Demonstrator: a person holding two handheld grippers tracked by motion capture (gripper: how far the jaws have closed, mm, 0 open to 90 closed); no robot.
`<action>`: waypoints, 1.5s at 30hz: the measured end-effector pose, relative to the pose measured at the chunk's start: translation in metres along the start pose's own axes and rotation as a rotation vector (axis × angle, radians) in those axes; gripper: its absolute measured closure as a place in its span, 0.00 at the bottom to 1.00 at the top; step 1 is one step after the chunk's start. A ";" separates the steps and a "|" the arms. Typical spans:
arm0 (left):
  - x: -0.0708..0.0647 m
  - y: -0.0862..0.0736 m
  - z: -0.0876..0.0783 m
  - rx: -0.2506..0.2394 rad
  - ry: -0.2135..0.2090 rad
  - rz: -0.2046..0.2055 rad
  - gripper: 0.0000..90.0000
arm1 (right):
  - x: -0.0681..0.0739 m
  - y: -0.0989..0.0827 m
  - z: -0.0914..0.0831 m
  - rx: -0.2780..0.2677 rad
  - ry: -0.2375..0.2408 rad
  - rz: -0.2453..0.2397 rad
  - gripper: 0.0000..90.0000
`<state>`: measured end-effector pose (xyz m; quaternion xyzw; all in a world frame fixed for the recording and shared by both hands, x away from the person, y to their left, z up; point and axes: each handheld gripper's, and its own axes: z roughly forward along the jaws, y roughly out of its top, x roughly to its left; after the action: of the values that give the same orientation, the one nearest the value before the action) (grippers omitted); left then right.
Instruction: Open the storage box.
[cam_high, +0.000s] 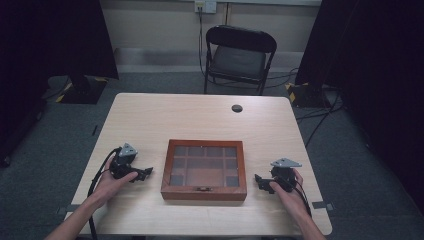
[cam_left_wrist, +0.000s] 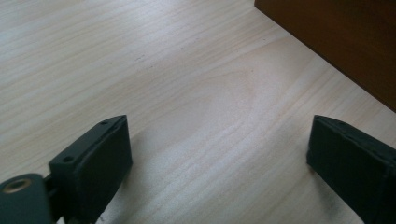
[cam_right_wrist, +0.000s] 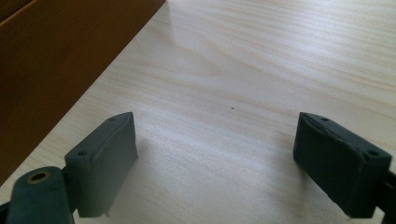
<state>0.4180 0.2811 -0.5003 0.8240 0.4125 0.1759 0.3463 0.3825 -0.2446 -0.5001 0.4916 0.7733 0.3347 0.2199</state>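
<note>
I hold one hand-held gripper on each side of the wooden display box (cam_high: 204, 170), which sits closed at the near middle of the desk (cam_high: 150, 115). The left hand-held gripper (cam_high: 146, 173) and the right hand-held gripper (cam_high: 259, 180) both rest released, jaws wide apart, nothing between them. I judge this the approach step. Next move: bring a jaw to the front latch (cam_high: 203, 189) and lift the lid. Both forearms lie low, jaws pointing inward at the box.

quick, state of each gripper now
left gripper: open, holding nothing, jaws over bare table.
right gripper: open, holding nothing, beside the box.
</note>
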 end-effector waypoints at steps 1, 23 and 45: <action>0.000 0.001 -0.001 0.003 0.001 0.000 0.11 | 0.000 0.000 0.000 0.000 0.000 0.001 0.14; -0.010 0.021 -0.023 -0.031 -0.052 -0.010 0.26 | -0.001 0.000 0.001 0.007 -0.009 0.002 0.11; -0.040 0.047 -0.044 -0.124 -0.159 -0.005 0.32 | -0.001 0.001 0.001 0.010 -0.006 0.003 0.11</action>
<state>0.3953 0.2482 -0.4360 0.8114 0.3741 0.1340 0.4287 0.3839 -0.2448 -0.5002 0.4950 0.7735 0.3296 0.2193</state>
